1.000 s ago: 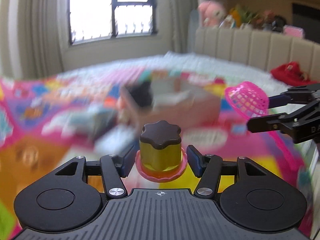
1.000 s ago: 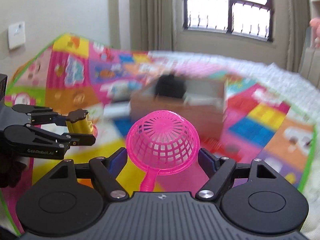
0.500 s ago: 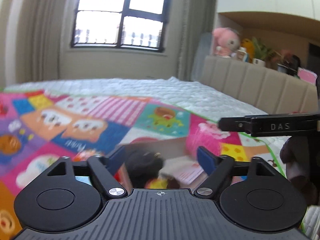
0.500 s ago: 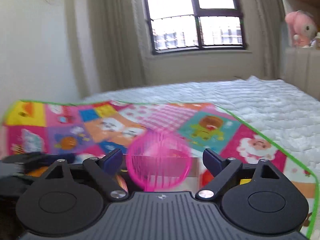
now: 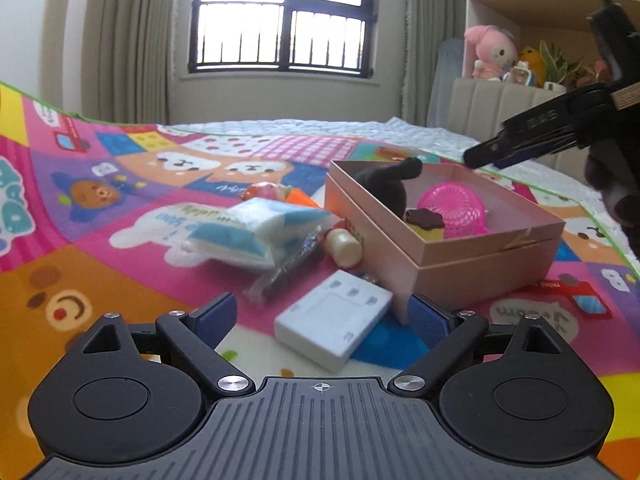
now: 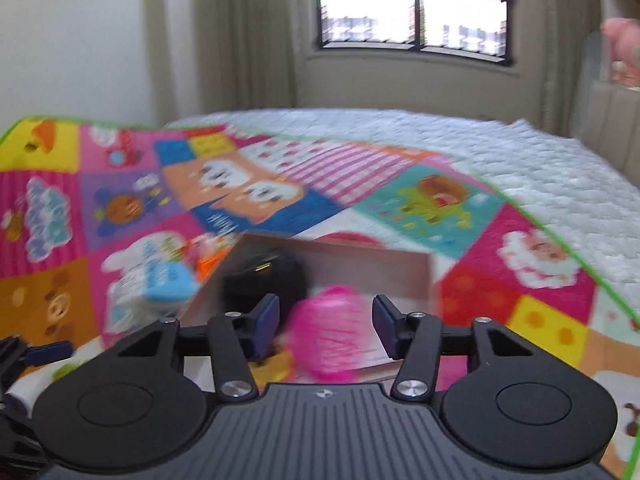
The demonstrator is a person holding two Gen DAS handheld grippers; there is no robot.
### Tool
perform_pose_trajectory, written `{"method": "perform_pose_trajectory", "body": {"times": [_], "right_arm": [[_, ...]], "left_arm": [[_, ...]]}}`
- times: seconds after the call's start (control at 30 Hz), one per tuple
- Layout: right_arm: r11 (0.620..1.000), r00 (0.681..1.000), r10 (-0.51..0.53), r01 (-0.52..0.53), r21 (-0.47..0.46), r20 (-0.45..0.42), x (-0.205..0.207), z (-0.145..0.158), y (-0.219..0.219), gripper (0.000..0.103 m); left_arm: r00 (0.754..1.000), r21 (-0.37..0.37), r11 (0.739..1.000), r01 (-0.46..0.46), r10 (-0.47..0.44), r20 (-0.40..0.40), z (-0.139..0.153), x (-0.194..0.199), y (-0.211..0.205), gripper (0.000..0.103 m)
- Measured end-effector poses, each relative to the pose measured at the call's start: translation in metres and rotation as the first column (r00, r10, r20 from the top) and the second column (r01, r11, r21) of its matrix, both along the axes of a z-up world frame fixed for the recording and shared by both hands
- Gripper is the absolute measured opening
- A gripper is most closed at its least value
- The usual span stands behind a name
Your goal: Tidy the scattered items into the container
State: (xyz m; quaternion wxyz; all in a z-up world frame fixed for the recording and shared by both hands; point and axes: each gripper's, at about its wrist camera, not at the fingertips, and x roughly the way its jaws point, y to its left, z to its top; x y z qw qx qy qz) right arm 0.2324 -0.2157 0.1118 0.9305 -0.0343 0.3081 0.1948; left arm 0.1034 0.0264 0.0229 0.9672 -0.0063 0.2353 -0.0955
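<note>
The pink-beige box [image 5: 480, 276] stands on the play mat and holds a black plush [image 5: 384, 188], the pink strainer [image 5: 452, 208] and the yellow bottle with a brown cap [image 5: 426, 224]. My left gripper [image 5: 323, 314] is low over the mat in front of the box, its jaws opening and empty. A white flat device [image 5: 334, 326] lies on the mat just ahead of its fingers. My right gripper [image 6: 326, 320] hovers above the box [image 6: 360, 264]. Its jaws are closing on nothing, with the strainer [image 6: 332, 332] lying loose below them.
Left of the box lie a blue-and-white tissue pack [image 5: 248, 232], a wrapped dark stick [image 5: 288, 272], a cream cylinder [image 5: 342, 242] and an orange-red toy [image 5: 280, 194]. The mat covers a white quilted bed [image 6: 520, 168]. Plush toys sit on the headboard shelf [image 5: 488, 52].
The left gripper let go of the yellow bottle and the right let go of the pink strainer; both now lie in the box. The left gripper dropped back toward the mat.
</note>
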Motion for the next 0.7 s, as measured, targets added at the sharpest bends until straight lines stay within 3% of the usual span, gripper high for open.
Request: {"method": "perform_pose_trajectory", "body": {"times": [0.07, 0.23, 0.3, 0.37, 0.43, 0.53, 0.6, 0.7], "right_arm": [[0.999, 0.999, -0.012, 0.011, -0.033, -0.030, 0.000, -0.006, 0.011, 0.043], [0.995, 0.998, 0.063, -0.061, -0.077, 0.015, -0.011, 0.005, 0.052, 0.046], [0.989, 0.992, 0.129, -0.128, -0.076, 0.010, -0.012, 0.014, 0.081, 0.051], [0.974, 0.979, 0.202, -0.200, -0.105, 0.011, -0.010, 0.018, 0.117, 0.076], [0.955, 0.965, 0.263, -0.261, -0.141, -0.004, -0.005, 0.014, 0.153, 0.085], [0.934, 0.948, 0.298, -0.314, -0.172, -0.114, 0.018, -0.001, 0.201, 0.092], [0.927, 0.952, 0.277, -0.301, -0.223, -0.134, 0.037, -0.013, 0.224, 0.099], [0.927, 0.956, 0.229, -0.272, -0.258, -0.182, 0.070, -0.033, 0.242, 0.101]], "left_arm": [[1.000, -0.021, 1.000, 0.001, -0.001, -0.002, -0.003, 0.001, 0.002, 0.097], [1.000, -0.070, 0.997, -0.014, 0.015, 0.008, -0.005, 0.000, 0.010, 0.099], [0.999, -0.061, 0.998, -0.030, 0.031, 0.010, -0.005, -0.002, 0.009, 0.101], [0.999, -0.009, 0.999, -0.048, 0.048, -0.002, -0.004, -0.005, 0.003, 0.101], [0.999, 0.032, 0.998, -0.052, 0.053, -0.005, -0.004, -0.010, -0.001, 0.102], [0.999, 0.051, 0.997, -0.049, 0.050, -0.008, -0.005, -0.015, -0.002, 0.103], [0.999, 0.056, 0.998, -0.036, 0.037, -0.017, -0.006, -0.015, -0.003, 0.103], [0.999, 0.052, 0.998, -0.027, 0.028, -0.025, -0.006, -0.013, -0.003, 0.103]]}}
